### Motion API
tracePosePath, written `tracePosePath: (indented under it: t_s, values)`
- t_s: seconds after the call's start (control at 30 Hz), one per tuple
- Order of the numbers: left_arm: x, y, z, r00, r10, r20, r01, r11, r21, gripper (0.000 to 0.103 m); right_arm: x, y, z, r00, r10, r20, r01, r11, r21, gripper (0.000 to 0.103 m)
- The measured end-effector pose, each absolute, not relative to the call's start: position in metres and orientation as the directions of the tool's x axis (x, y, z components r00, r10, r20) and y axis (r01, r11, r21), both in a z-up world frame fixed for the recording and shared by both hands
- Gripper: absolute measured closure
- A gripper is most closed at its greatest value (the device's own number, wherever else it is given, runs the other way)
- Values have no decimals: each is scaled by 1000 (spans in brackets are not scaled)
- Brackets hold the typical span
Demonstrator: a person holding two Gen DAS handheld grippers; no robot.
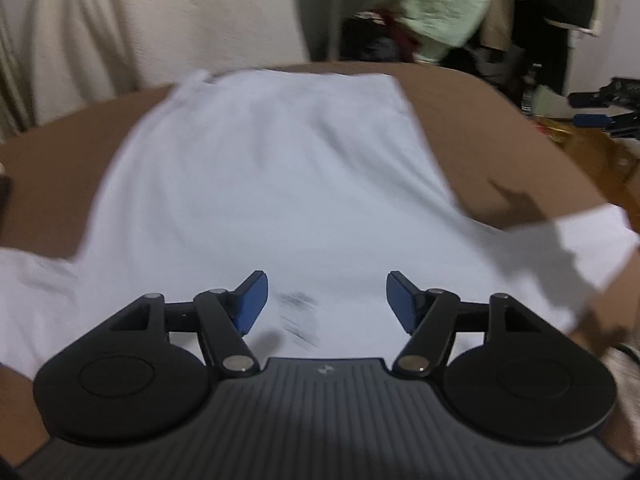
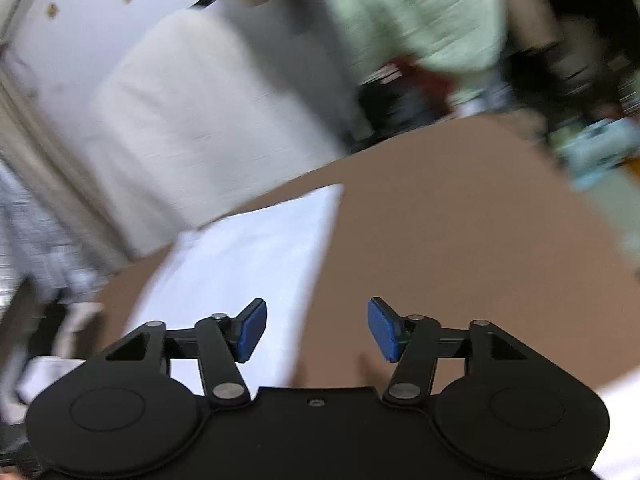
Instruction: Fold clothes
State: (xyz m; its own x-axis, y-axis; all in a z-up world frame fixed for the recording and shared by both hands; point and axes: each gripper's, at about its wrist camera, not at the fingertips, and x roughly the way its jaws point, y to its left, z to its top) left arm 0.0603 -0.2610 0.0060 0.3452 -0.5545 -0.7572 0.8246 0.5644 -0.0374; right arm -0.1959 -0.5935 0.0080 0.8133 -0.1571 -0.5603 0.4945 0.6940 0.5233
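Observation:
A white T-shirt (image 1: 272, 184) lies spread flat on the brown table (image 1: 500, 136), hem at the far side, sleeves out to left and right near me. A small dark print (image 1: 300, 316) marks it near the collar end. My left gripper (image 1: 325, 300) is open and empty, hovering above the shirt's near end. In the right wrist view the shirt (image 2: 248, 256) lies to the left and my right gripper (image 2: 316, 328) is open and empty over its right edge and the bare table (image 2: 460, 216). Both views are motion-blurred.
A white wall and curtain (image 1: 140, 20) stand behind the table. Hanging clothes, one pale green (image 1: 440, 4), and dark clutter (image 1: 600, 108) are at the back right. The table's far edge curves behind the shirt.

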Motion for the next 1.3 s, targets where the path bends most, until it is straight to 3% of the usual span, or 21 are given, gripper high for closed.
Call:
tracePosePath:
  t_s: [0.13,0.2,0.27,0.43,0.63,0.77,0.87,0.93,0.97,1.0,1.03,1.1,1.2,1.3]
  values:
    - [144,-281,-5,430,-449,-783,736,677,16,38,-117,-610,-11,787,-95,-609,448,767,459,39]
    - [191,-290,-12,404,-425,-810,675,736,-49,38,-78,-620,-24,755,-118,-645,455,802,386,39]
    - [233,-303,-16,402,-440,-803,658,749,-81,38,-40,-642,-43,736,-85,-672,458,794,400,39]
    - [314,-355,-25,564,-382,-732,659,742,121,38,23,-691,-82,723,-27,-690,504,704,501,39]
    - [376,-407,-52,626,-283,-727,592,779,207,36,67,-723,-111,681,-188,-708,609,682,405,32]
    - [392,-433,-77,613,-259,-747,600,767,227,36,84,-717,-124,705,-224,-673,578,731,363,30]
    - [399,-440,-87,649,-233,-724,580,768,273,35,85,-704,-123,726,-258,-637,553,769,320,44]
    - [394,-448,-87,723,-213,-657,540,768,345,39,85,-705,-122,728,-275,-628,548,785,290,54]
    - [392,-451,-88,722,-225,-654,556,751,356,47,83,-706,-115,734,-294,-612,548,788,279,68]
    - [391,-455,-90,722,-237,-650,572,734,367,77,81,-708,-109,740,-312,-595,549,791,268,87]
    - [390,-458,-92,697,-248,-672,600,716,358,97,79,-710,-102,746,-330,-578,550,794,257,97]
    - [384,-464,-95,668,-267,-694,643,676,359,101,76,-713,-88,757,-365,-542,553,799,235,98]
    - [370,-464,-78,740,-305,-599,615,666,422,101,70,-718,-67,770,-413,-485,558,805,201,99]
    - [375,-461,-46,789,-353,-503,572,722,389,100,65,-723,-47,781,-458,-425,565,808,167,100]
